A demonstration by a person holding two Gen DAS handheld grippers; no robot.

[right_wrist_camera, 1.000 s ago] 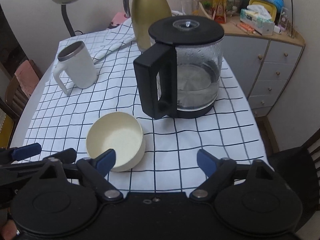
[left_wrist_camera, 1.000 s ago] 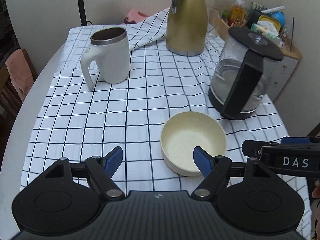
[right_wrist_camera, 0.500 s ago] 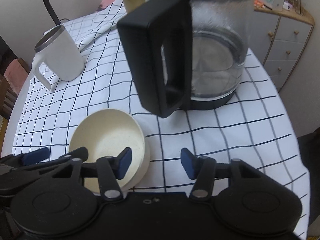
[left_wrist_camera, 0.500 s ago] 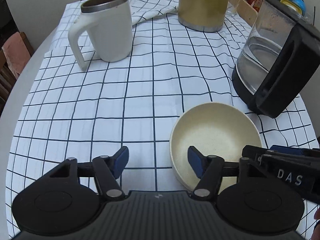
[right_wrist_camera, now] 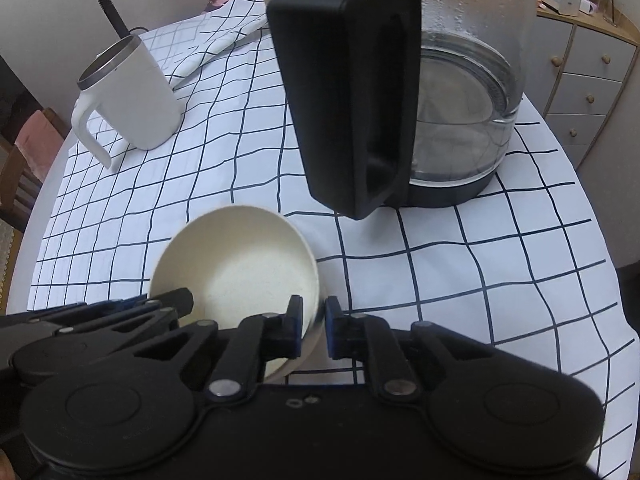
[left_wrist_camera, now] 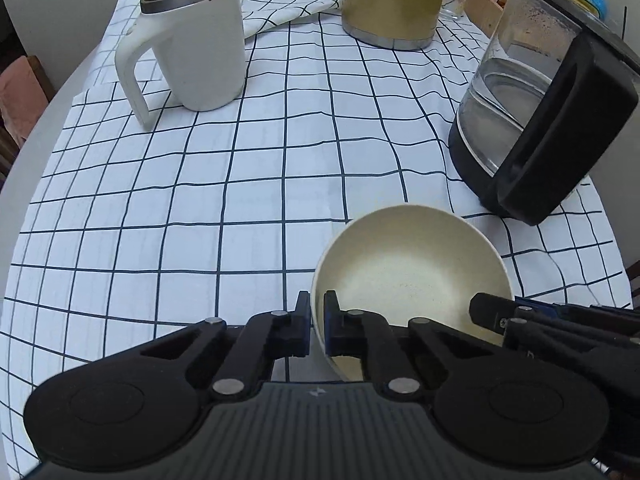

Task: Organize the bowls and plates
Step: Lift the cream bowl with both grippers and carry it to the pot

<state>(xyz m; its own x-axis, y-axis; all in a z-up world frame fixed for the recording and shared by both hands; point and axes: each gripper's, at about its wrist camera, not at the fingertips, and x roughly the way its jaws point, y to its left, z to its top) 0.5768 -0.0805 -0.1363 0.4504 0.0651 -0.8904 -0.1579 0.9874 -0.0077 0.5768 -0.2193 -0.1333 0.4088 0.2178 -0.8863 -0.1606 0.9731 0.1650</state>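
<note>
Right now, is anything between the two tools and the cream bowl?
No. The left tool is pinched on the cream bowl's left rim and the right tool on its right rim, so both already grip it. The glass kettle stands close behind the bowl.

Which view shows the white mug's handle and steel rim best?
The left wrist view: the white mug sits close and upright, its whole handle and rim in sight. The right wrist view shows it smaller, off at the left and tilted by the lens, though still unobstructed.
</note>
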